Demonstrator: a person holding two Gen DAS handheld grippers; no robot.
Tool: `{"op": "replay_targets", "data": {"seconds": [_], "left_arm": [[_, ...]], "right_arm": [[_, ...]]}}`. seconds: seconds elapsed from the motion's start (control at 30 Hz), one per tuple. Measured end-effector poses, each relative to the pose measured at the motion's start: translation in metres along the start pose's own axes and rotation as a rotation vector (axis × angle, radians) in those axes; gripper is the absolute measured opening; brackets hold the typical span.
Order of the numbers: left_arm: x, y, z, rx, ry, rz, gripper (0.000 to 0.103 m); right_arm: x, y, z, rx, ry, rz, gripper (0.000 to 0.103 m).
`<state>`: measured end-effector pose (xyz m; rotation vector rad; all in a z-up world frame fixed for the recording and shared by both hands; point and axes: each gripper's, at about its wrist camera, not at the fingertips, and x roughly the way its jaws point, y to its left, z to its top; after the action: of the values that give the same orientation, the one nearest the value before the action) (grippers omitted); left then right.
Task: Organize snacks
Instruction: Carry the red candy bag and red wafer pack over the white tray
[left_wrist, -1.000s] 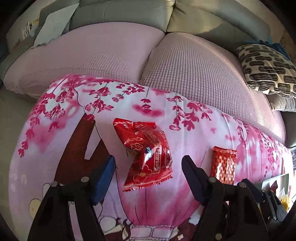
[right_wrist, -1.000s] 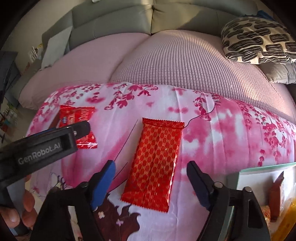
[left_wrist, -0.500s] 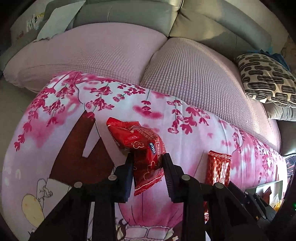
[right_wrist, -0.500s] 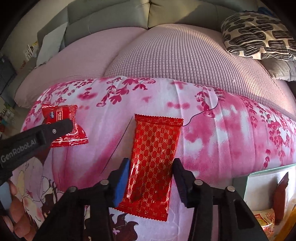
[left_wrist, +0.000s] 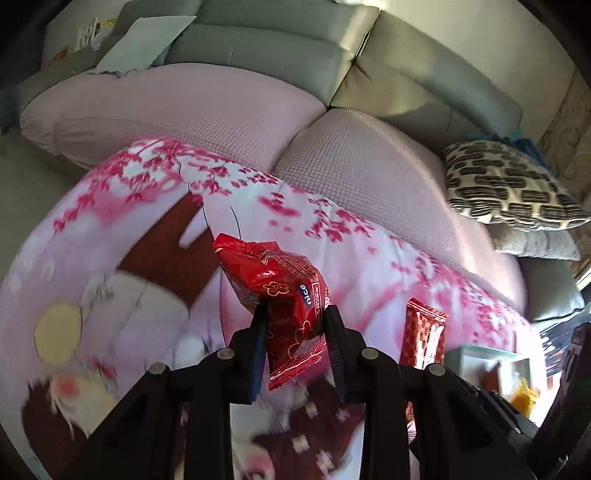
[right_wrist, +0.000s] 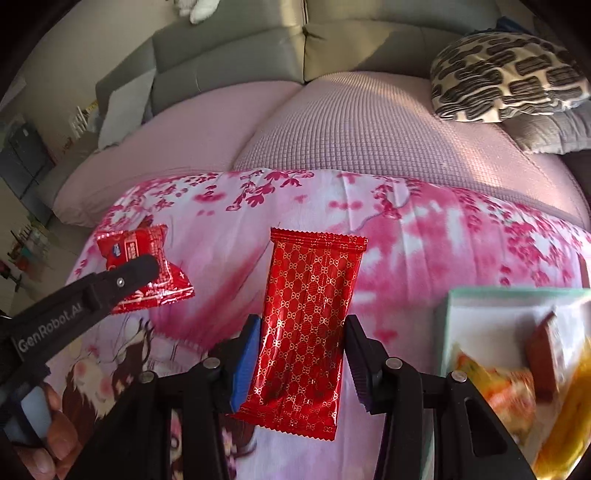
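Right wrist view: both claws, left claw (left_wrist: 293, 325) and right claw (right_wrist: 300, 345), clamped on red snack packets, neither yet in box (right_wrist: 480, 297).

Grey sofa (right_wrist: 229, 59) across top of frame, pink textured seat cushions (right_wrist: 351, 136) below it. Black-and-cream patterned pillow (right_wrist: 506, 77) upper right. Pink blossom-print cloth (right_wrist: 443, 229) covers foreground surface. Warm sunlight on sofa back.

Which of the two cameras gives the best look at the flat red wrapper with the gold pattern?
The right wrist view: the gold-patterned red wrapper fills the middle, whole, gripped between the right gripper. The left wrist view shows only its top part, small and half hidden behind the left gripper's arm.
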<state>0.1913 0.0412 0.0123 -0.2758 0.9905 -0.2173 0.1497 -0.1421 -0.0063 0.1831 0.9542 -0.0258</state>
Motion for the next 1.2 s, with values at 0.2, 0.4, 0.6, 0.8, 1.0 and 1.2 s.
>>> {"op": "replay_targets", "data": {"seconds": [0.2,0.4,0.6,0.8,1.0,1.2], "left_arm": [[-0.027,-0.014,-0.037,-0.005,-0.025,-0.037,0.031],[-0.054,-0.033,-0.055,0.015,-0.066,-0.057,0.031],[-0.071,-0.052,-0.073,0.053,-0.082,-0.098,0.031],[-0.076,-0.07,-0.081,0.096,-0.087,-0.124,0.031],[-0.08,-0.087,-0.091,0.133,-0.09,-0.136,0.031],[-0.085,-0.107,-0.101,0.187,-0.091,-0.146,0.031]], "right_arm": [[-0.038,-0.011,-0.029,0.019,-0.043,0.012,0.048],[-0.073,-0.026,-0.063,0.055,-0.085,-0.012,0.048],[-0.1,-0.041,-0.083,0.083,-0.118,-0.041,0.048],[-0.121,-0.058,-0.096,0.122,-0.149,-0.055,0.048],[-0.132,-0.076,-0.104,0.166,-0.176,-0.044,0.048],[-0.153,-0.105,-0.114,0.236,-0.223,-0.083,0.048]]}}
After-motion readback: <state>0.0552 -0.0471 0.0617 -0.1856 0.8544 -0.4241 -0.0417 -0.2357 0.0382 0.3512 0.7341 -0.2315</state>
